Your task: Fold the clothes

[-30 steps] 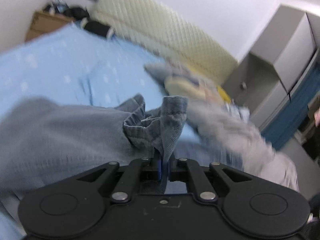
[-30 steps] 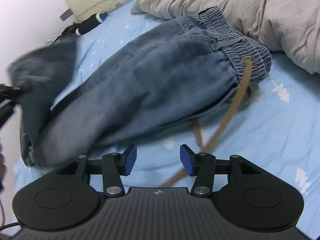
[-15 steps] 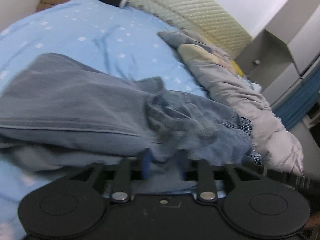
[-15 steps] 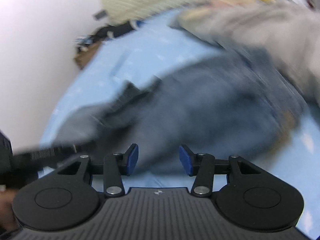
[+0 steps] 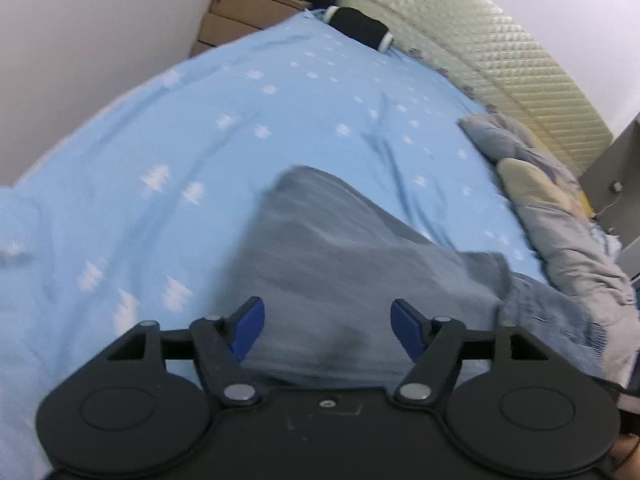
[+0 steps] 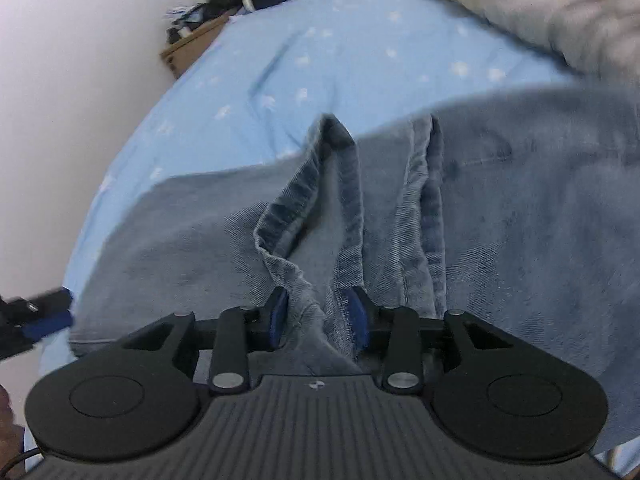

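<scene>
Left wrist view: left gripper (image 5: pixel 327 330) spread wide, holding nothing, hovering just over the denim jeans (image 5: pixel 340 264), which lie bunched on the blue star-print bedsheet (image 5: pixel 200 128); grey quilt (image 5: pixel 560 216) heaped to the right, quilted headboard (image 5: pixel 480 52) and wooden nightstand (image 5: pixel 244 16) at the far end. Right wrist view: right gripper (image 6: pixel 319 317) pinching the jeans (image 6: pixel 500 220) at a hemmed cuff edge, blue pads (image 6: pixel 277 314) pressed into the cloth; the left tool's tip shows at the frame's left edge. Progress, as a judgement: jeans appear doubled over once, roughly, with cuffs standing up and edges not squared. Left: flatten, align, fold again, then other garments if any.
</scene>
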The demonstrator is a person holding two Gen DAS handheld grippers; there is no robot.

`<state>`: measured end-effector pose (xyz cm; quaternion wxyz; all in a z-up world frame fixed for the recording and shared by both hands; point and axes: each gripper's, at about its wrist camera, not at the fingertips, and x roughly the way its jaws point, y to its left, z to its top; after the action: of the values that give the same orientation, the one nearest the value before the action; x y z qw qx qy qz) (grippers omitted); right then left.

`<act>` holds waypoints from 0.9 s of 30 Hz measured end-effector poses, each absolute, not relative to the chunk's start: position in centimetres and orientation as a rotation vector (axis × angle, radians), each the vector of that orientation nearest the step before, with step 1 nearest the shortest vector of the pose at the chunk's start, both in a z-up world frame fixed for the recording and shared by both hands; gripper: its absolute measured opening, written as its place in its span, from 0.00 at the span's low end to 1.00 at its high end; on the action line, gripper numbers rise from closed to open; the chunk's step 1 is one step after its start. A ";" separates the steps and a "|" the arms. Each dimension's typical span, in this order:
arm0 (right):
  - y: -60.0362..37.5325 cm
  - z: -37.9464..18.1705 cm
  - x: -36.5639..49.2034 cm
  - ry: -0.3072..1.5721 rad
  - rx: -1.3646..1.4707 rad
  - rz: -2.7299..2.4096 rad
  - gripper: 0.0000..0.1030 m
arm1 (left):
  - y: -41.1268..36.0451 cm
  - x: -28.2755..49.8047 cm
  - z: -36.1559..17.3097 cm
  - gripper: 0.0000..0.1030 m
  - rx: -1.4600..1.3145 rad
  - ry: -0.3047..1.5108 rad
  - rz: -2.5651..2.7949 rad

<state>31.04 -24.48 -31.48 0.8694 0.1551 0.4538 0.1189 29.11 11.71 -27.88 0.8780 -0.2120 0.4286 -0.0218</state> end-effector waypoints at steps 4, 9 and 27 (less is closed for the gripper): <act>-24.4 -31.5 30.6 0.928 0.296 0.255 0.36 | 14.0 30.3 -29.1 0.68 -0.469 0.956 0.000; -25.1 -31.8 30.4 0.907 0.362 0.253 0.36 | 14.7 30.9 -30.2 0.68 -0.502 1.005 -0.036; -26.6 -30.6 28.2 0.893 0.474 0.224 0.37 | 14.0 31.5 -31.4 0.37 -0.503 1.058 -0.145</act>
<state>28.20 -26.59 -30.58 0.8689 0.2265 0.4270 0.1069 31.50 14.01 -31.40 0.8309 -0.2371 0.4987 -0.0683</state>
